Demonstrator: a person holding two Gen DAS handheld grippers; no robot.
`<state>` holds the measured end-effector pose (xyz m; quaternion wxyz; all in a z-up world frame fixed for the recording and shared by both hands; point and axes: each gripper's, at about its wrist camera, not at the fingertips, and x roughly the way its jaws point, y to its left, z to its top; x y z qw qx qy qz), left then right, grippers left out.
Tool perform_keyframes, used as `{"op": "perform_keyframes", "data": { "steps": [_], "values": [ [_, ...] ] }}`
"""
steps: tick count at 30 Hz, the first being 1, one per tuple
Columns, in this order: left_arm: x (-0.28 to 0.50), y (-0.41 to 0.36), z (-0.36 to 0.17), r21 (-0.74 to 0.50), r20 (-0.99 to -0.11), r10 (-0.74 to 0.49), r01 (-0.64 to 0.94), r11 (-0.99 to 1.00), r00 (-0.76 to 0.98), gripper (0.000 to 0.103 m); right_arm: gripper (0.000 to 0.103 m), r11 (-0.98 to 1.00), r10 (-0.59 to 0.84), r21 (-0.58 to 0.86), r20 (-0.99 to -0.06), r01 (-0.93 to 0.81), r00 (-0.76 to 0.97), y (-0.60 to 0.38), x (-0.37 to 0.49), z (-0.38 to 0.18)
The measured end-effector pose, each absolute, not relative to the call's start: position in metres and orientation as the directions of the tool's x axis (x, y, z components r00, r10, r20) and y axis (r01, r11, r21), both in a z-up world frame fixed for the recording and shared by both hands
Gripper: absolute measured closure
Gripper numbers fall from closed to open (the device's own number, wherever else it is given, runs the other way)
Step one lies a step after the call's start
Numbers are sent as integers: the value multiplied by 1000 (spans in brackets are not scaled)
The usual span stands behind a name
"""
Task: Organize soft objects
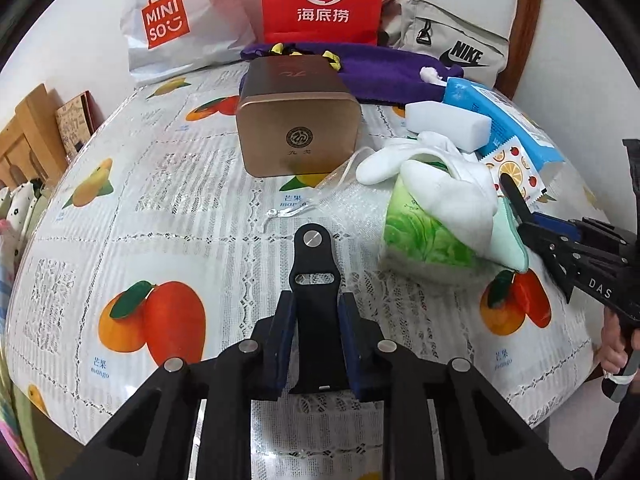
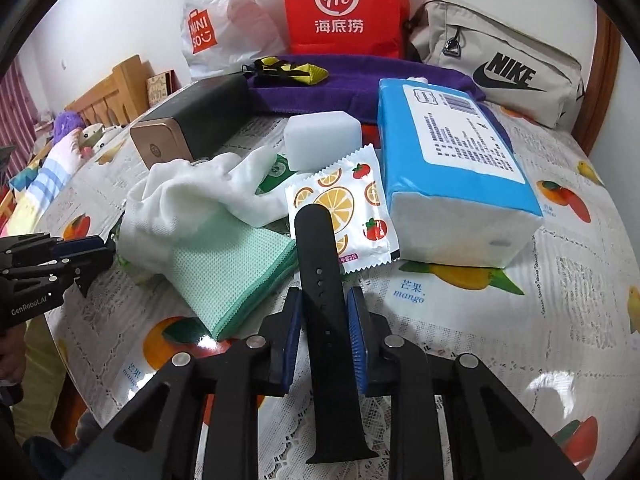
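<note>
Left hand-held gripper (image 1: 314, 344) clamps the buckle-end watch strap (image 1: 314, 280); right hand-held gripper (image 2: 325, 336) clamps the holed watch strap (image 2: 322, 280). Both straps point toward 12 o'clock above the desk (image 1: 224, 208), probably for sorting.

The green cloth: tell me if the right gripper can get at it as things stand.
Probably not yet. The right gripper already has a black watch strap between its fingers, and a white cloth lies over part of the green cloth.
</note>
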<state>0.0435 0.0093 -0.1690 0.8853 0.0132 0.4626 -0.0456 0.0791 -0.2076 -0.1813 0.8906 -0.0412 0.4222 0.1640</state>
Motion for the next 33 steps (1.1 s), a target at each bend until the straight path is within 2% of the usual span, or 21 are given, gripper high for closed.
{"op": "perform_keyframes", "data": {
  "steps": [4, 7, 12, 33],
  "values": [
    [43, 6, -169, -1, -813, -56, 95, 995, 579, 82, 78, 947, 255, 65, -749, -316, 612, -205, 82, -183],
    [43, 8, -170, -10, -808, -67, 101, 995, 585, 83, 82, 948, 264, 78, -739, -310, 620, -206, 84, -184],
    [45, 14, -167, -59, -813, -97, 85, 995, 574, 83, 84, 941, 301, 125, -733, -315, 609, -212, 79, -172],
    [33, 13, -143, -82, -788, -127, 102, 991, 602, 83, 84, 969, 239, 127, -697, -211, 676, -256, 51, -134]
  ]
}}
